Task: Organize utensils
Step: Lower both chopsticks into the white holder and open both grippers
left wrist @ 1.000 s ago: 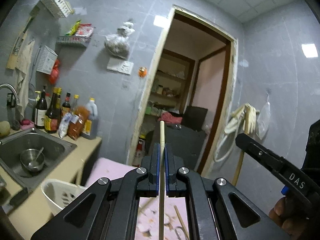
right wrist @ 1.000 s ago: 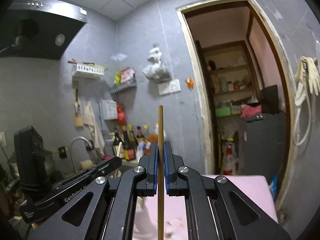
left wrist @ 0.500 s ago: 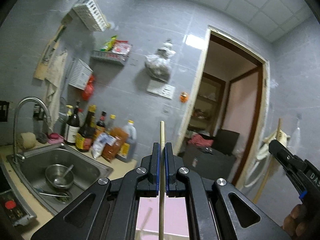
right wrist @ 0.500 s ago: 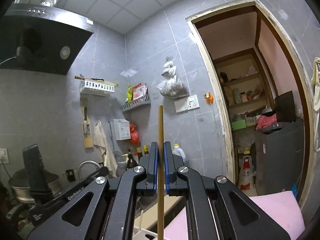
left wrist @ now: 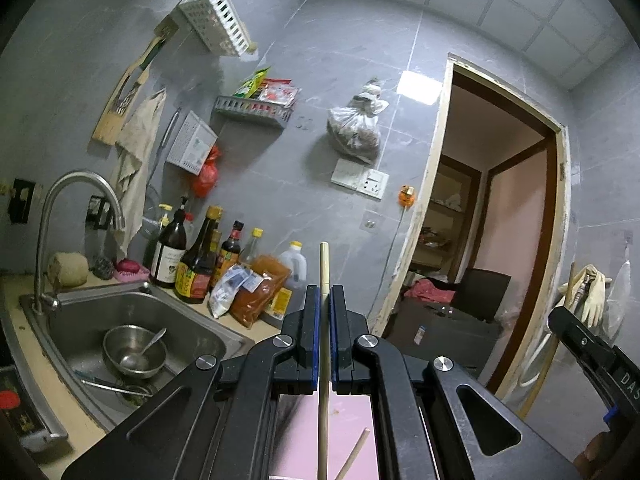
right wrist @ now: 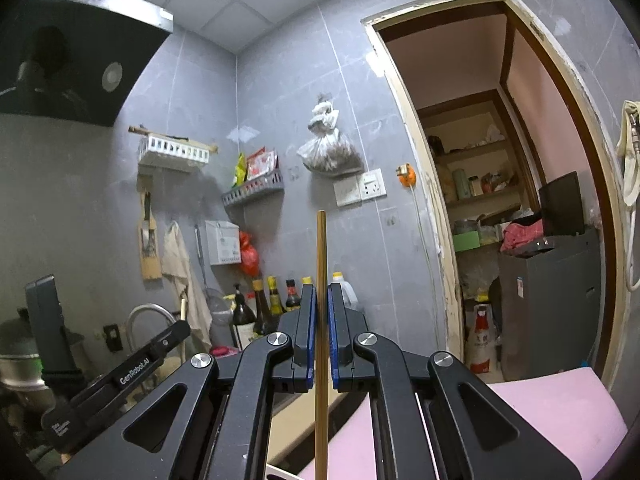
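L tool (left wrist: 325, 320) is clamping a pale chopstick (left wrist: 324, 264), R tool (right wrist: 319, 320) a darker chopstick (right wrist: 321, 248); both sticking up ahead of the jaws. Carry step, prob. Next: lowering tips into a holder, none visible w/ certainty.

Illumination is dim and cool throughout, grey-blue in cast. In the left wrist view, a bright rectangular glare patch (left wrist: 420, 87) sits on the wall tiles beside the doorway (left wrist: 500, 216). The hanging plastic bag (left wrist: 354, 128) casts a soft shadow on the wall. Fisheye distortion bows the door frame and ceiling grid; the corners are vignetted black. The range hood (right wrist: 80, 60) is dark and reflective. Focus is acceptably sharp; no motion blur.
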`<state>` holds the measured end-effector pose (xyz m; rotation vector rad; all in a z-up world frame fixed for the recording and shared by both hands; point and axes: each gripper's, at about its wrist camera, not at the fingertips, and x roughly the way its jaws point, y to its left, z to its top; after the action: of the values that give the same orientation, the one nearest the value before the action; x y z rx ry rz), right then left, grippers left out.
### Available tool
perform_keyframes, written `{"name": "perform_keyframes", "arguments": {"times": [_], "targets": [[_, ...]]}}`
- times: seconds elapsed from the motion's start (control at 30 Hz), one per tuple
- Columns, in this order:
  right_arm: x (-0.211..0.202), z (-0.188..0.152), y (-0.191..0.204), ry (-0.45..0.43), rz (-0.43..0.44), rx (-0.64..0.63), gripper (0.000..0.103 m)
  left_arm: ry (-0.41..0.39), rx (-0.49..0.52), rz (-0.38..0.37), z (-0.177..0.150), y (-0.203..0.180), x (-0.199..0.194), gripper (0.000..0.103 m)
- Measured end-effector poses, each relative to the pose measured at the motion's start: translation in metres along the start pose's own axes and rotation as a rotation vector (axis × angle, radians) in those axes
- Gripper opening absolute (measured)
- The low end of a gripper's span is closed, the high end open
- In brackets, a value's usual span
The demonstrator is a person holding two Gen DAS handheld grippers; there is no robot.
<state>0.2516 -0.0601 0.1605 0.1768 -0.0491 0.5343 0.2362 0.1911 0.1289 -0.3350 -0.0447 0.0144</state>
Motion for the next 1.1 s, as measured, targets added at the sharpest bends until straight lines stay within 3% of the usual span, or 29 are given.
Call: {"name": "perform_keyframes", "arguments": {"times": [0.27, 0.67, 1.1], "targets": [[0.002, -0.020, 0.002, 0.027, -0.007, -0.034, 0.004, 0.000, 0.016, 0.022, -0.021, -0.006, -0.003, 0.002], [0.000, -0.038, -0.004, 0.100, 0.001, -0.021, 0.004, 0.084, 0.081, 0.039, -0.056, -0.020, -0.006, 0.003], [0.002, -0.047, -0.007, 0.157, 0.006, -0.009, 0.004, 0.204, 0.042, 0.021, -0.071, -0.017, -0.017, 0.004]]}}
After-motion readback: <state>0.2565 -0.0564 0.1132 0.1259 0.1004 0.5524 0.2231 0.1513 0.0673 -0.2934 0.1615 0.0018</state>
